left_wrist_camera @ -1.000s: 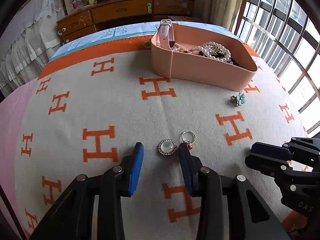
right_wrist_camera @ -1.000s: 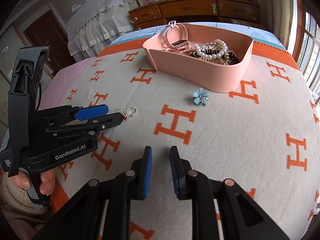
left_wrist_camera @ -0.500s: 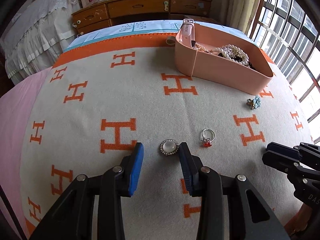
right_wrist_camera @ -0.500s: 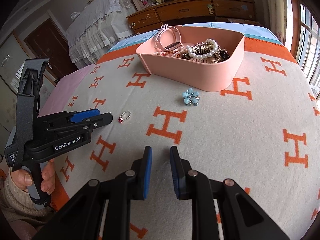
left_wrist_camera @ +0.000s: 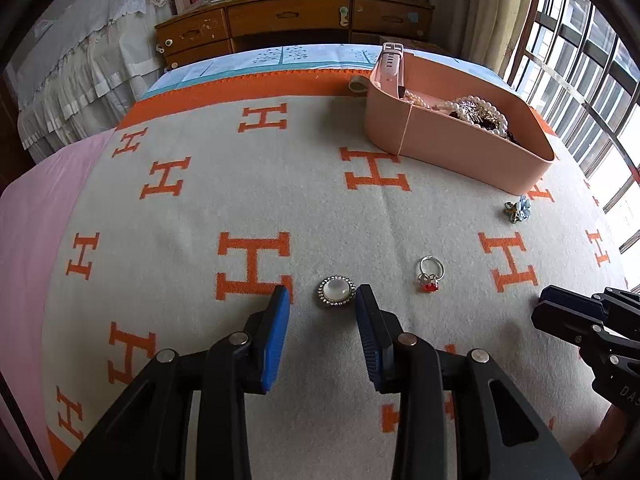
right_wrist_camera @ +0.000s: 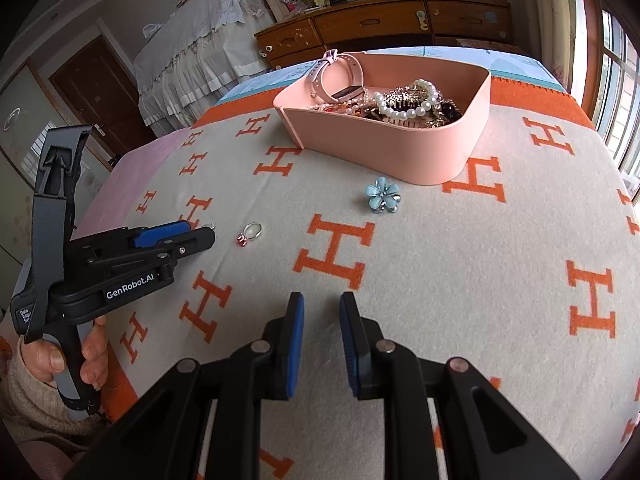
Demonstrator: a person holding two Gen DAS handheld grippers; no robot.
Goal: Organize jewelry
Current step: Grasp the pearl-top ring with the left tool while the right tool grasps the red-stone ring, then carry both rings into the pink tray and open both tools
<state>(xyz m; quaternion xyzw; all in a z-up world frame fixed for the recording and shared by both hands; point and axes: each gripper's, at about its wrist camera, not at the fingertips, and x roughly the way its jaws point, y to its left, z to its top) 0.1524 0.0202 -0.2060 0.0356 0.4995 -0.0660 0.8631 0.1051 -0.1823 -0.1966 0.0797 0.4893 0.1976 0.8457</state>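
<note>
A round white brooch with a sparkly rim [left_wrist_camera: 337, 291] lies on the blanket between the tips of my open left gripper [left_wrist_camera: 322, 298]. A silver ring with a red stone [left_wrist_camera: 430, 273] lies just right of it and shows in the right wrist view too [right_wrist_camera: 251, 232]. A blue flower clip [left_wrist_camera: 518, 209] [right_wrist_camera: 382, 195] lies near the pink tray [left_wrist_camera: 460, 152] [right_wrist_camera: 384, 158], which holds a pink watch [right_wrist_camera: 338, 80], pearls [right_wrist_camera: 404, 110] and other jewelry. My right gripper [right_wrist_camera: 321, 308] is open and empty above bare blanket. The left gripper shows at the left of the right wrist view [right_wrist_camera: 192, 234].
The cream blanket with orange H marks [left_wrist_camera: 256, 264] covers a bed. A wooden dresser [left_wrist_camera: 296, 20] stands behind the bed, a window with bars [left_wrist_camera: 592, 92] is at the right, and a white frilled cover [left_wrist_camera: 76, 76] at the back left.
The left gripper has shifted left along the blanket and centred on the white brooch; the ring now sits further to its right. The right gripper stayed about where it was.
</note>
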